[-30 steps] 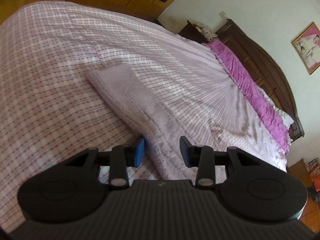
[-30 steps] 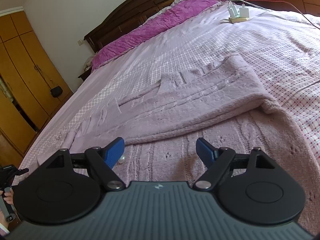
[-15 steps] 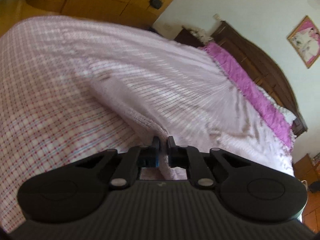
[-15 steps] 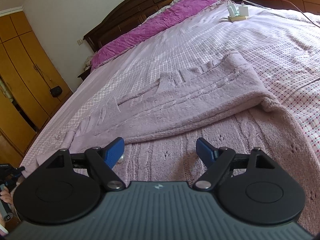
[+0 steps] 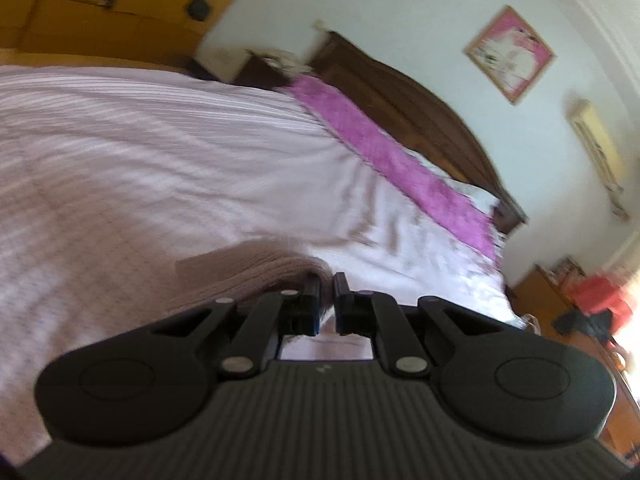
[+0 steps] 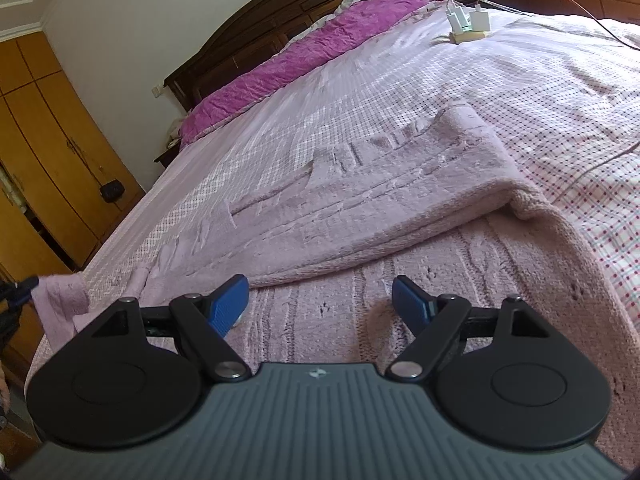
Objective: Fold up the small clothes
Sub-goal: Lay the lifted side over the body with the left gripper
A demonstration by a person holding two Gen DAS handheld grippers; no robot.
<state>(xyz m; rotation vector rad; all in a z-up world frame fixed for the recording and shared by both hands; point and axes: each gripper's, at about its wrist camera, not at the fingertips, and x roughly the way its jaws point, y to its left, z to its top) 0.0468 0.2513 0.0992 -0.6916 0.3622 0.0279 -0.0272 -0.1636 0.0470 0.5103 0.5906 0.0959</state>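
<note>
A pale lilac knit sweater lies spread on the checked bedspread, with one part folded over its body. My right gripper hovers open just above the sweater's near body, with nothing between its blue pads. The left wrist view is blurred. In it my left gripper is shut on the sweater's sleeve and holds it up off the bed. The right wrist view shows the same sleeve end raised at the far left, by the bed's edge.
White charger plugs and cables lie at the far right of the bed. A magenta pillow cover runs along the dark wooden headboard. Yellow wardrobes stand beyond the bed's left edge.
My left gripper closed on the sleeve, then rose and swung with it, so the sleeve lifted off the bed. The right gripper stayed still and open.
</note>
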